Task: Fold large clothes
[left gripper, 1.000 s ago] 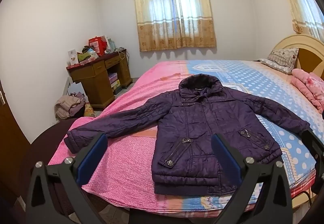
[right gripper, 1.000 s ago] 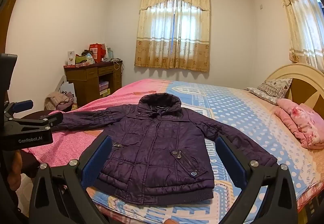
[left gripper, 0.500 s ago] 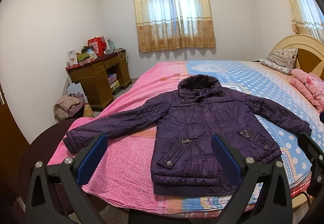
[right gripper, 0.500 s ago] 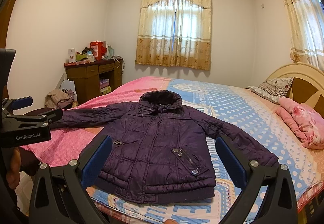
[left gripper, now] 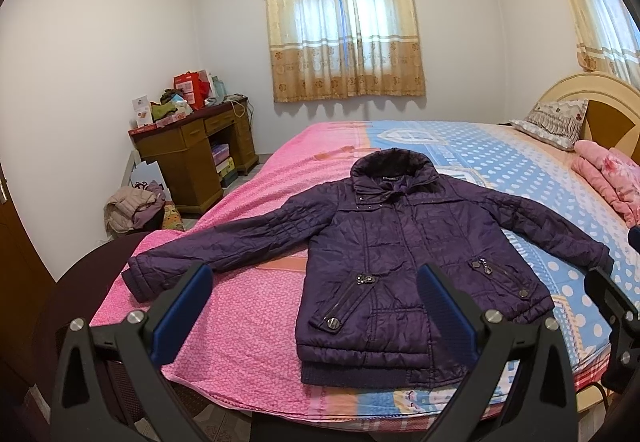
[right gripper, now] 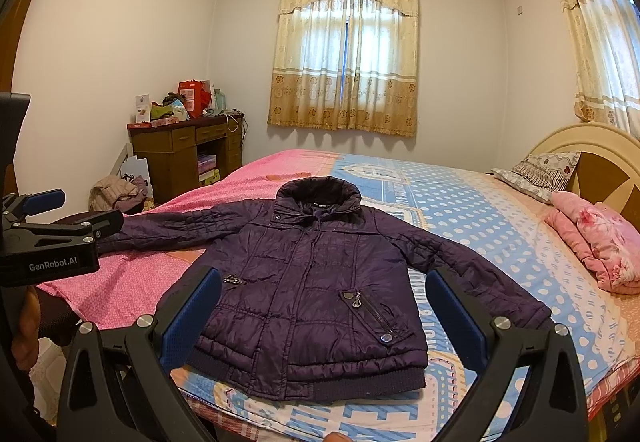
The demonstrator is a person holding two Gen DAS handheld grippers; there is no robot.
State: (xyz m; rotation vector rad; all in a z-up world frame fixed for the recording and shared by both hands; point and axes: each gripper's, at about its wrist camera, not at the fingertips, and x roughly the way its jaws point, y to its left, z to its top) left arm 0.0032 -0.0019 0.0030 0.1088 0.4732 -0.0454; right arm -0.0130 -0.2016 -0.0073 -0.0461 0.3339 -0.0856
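Purple quilted jacket (left gripper: 404, 254) lies face up and spread flat on the bed (left gripper: 248, 306), hem at the near edge, collar (left gripper: 392, 168) pointing away toward the window. Both sleeves are splayed outward: one runs across the pink half of the sheet to a cuff (left gripper: 138, 276) near the bed's edge, the other (right gripper: 472, 274) angles over the blue dotted half. No fold made yet.

Left tongs (left gripper: 312, 312) are spread wide, holding nothing, hovering short of the hem. Right tongs (right gripper: 322, 316) likewise gape empty over the lower front.

Handling judgement: padded shell, so probably bulky but light; soft throughout, with no stiff part except zips and snaps. The sheen of the fabric suggests a slick nylon face (a shallow pinch could slide off, and folded layers may creep apart). The puffy fill will likely spring back, so folds need pressing down.

Where to grip: the ribbed knit hem band (right gripper: 360, 382) and the knit cuffs look less slippery than the shell and give a firm edge. For the first fold, taking a cuff together with its shoulder seam seems sensible, bringing the sleeve across the chest. Avoid pinching on the pocket zip (right gripper: 372, 308).
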